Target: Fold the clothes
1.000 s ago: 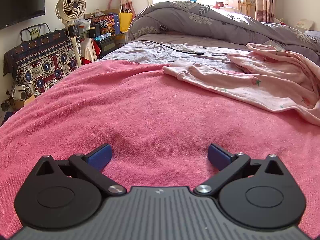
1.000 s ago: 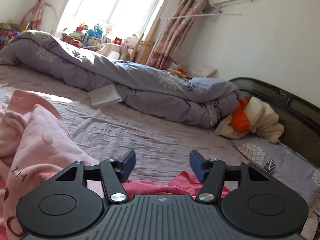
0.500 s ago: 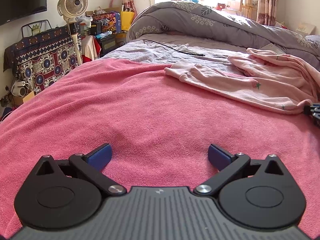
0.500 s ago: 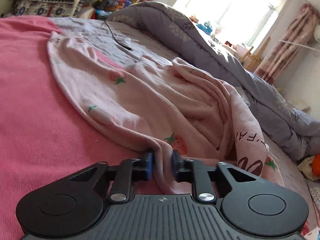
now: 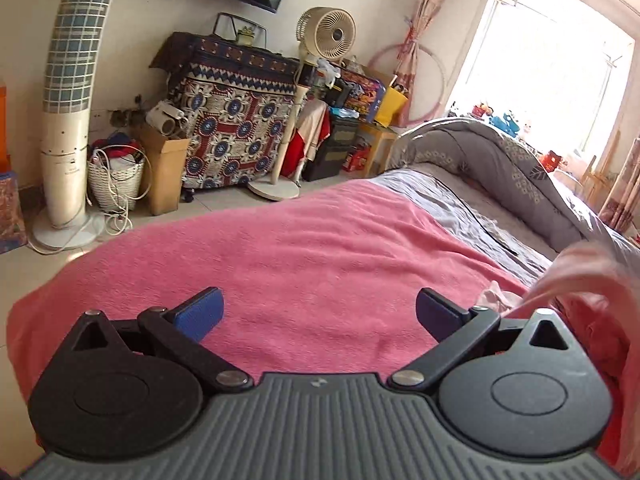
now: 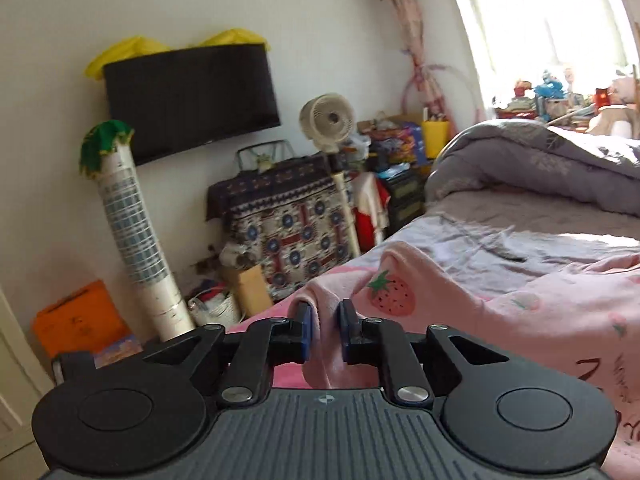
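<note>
A pink garment [image 6: 520, 312] with strawberry prints lies bunched across the bed. One fold of it fills the gap of my right gripper [image 6: 324, 328] and hangs raised from it. That gripper's jaws are opening, with both blue pads still against the cloth. In the left wrist view the garment [image 5: 580, 268] is a blurred pink streak at the right edge. My left gripper [image 5: 320, 312] stands wide open over the pink towel [image 5: 320, 248] on the bed, with nothing between its fingers.
A grey duvet [image 5: 500, 160] is heaped along the bed's far side, and a black cable [image 5: 480, 224] runs over the grey sheet. Past the bed's edge stand a tower fan [image 5: 68, 120], a pedestal fan [image 5: 324, 36], a cardboard box [image 5: 164, 172] and a patterned covered cabinet [image 5: 240, 128].
Both views have swung left toward the wall. The right gripper, which closed on the garment's fold, now carries it raised. The left gripper stays open and the garment sits at its right.
</note>
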`<move>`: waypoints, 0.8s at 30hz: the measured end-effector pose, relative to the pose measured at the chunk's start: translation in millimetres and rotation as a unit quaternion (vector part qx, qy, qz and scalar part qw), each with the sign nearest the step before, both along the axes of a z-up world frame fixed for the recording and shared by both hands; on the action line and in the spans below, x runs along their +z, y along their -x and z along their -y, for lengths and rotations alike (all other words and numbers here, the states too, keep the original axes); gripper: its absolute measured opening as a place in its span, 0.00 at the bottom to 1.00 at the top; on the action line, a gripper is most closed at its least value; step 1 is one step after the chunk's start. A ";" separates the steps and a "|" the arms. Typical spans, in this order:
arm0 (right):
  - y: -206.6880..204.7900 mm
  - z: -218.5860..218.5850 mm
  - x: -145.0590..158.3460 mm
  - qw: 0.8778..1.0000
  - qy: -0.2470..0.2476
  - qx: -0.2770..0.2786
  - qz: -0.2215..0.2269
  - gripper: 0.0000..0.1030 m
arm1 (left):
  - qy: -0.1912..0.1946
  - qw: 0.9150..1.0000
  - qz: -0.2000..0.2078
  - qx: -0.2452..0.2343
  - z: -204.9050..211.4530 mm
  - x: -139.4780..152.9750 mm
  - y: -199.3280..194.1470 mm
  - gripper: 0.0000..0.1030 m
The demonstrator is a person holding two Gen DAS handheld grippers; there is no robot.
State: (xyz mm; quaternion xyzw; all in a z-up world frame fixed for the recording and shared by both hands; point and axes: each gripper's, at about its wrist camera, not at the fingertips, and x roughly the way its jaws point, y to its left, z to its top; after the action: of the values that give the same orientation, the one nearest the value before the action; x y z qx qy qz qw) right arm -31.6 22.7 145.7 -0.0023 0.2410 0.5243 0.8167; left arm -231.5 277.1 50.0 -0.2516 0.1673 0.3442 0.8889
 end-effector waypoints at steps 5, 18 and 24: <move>37.7 39.2 -49.3 0.998 0.070 -0.004 -0.002 0.38 | -0.032 0.995 -0.020 -0.089 35.0 8.2 -9.4 1.00; 51.2 226.9 -143.5 0.896 0.272 -0.308 0.168 0.59 | -0.260 0.888 -0.118 -0.360 256.2 -17.2 -105.2 1.00; 21.9 231.1 -132.5 0.900 0.216 -0.349 0.146 0.18 | -0.415 0.848 -0.178 -0.277 284.9 -33.5 -139.1 1.00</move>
State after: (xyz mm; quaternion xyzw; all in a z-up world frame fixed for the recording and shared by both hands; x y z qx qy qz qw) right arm -53.5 -208.4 13.2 -0.1707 0.2113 0.1348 0.9529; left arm -92.4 -7.8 16.5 0.2635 0.2272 0.1599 0.9238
